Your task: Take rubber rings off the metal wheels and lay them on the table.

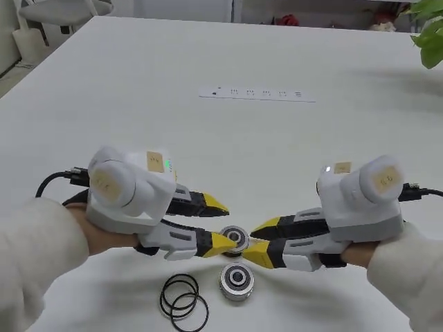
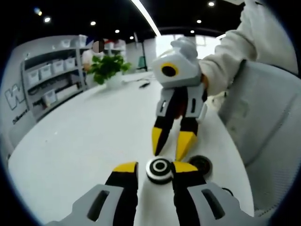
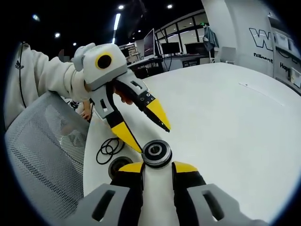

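Note:
A small metal wheel (image 1: 235, 237) with a dark ring on its rim lies on the white table (image 1: 208, 138) between the two grippers' tips. My left gripper (image 1: 221, 223) is open, and its lower jaw tip touches the wheel's left side. From the right, my right gripper (image 1: 256, 240) points at the wheel with its jaws apart, the tips just beside it. In the left gripper view the wheel (image 2: 159, 169) sits between my own tips. A second wheel (image 1: 237, 282) rests nearer to me. Three loose black rubber rings (image 1: 183, 302) lie overlapping to its left.
A white power strip (image 1: 257, 93) lies across the table's middle. Plant leaves (image 1: 429, 34) hang over the far right corner. A grey mesh chair (image 3: 42, 150) stands at the table's near edge, close to the rings (image 3: 109, 148).

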`<state>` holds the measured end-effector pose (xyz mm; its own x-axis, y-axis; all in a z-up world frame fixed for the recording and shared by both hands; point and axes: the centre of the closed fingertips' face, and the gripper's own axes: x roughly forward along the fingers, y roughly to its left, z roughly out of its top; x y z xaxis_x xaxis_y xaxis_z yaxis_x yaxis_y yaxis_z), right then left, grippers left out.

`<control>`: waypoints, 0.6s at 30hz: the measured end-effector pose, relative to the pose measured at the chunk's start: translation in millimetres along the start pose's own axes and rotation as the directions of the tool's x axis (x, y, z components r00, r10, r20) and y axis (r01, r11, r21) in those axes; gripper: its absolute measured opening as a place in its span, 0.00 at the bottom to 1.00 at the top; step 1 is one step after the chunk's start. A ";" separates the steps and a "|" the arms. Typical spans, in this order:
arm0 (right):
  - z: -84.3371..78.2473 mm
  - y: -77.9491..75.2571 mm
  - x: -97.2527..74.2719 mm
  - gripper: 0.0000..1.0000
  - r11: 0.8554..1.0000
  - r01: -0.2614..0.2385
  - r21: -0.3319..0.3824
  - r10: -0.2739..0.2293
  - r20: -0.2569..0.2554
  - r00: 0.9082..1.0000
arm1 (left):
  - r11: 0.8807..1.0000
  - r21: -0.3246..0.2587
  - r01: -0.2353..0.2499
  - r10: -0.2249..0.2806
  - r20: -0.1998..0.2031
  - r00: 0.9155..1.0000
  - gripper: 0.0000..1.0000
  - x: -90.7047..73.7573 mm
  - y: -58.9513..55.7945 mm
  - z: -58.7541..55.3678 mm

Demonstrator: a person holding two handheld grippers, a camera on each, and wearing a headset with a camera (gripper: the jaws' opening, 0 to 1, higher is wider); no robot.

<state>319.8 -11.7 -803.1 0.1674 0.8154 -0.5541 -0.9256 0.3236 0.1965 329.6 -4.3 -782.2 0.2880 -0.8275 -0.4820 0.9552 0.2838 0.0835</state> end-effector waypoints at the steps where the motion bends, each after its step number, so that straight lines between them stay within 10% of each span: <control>1: -0.1 0.0 0.3 0.20 1.000 0.000 -0.004 0.000 0.000 1.000 | 1.000 0.000 0.003 -0.003 0.000 1.000 0.28 0.6 -0.7 -0.1; 18: -1.1 0.7 4.8 0.19 0.998 -0.012 -0.058 0.011 -0.008 1.000 | 0.999 0.005 0.045 -0.044 -0.030 0.999 0.15 8.6 -5.7 -6.1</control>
<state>319.5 -8.1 -806.6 0.1543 0.8149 -0.5586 -0.9455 0.2860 0.1559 326.2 -10.1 -792.1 0.2431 -0.8241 -0.5116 0.9675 0.2442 0.0663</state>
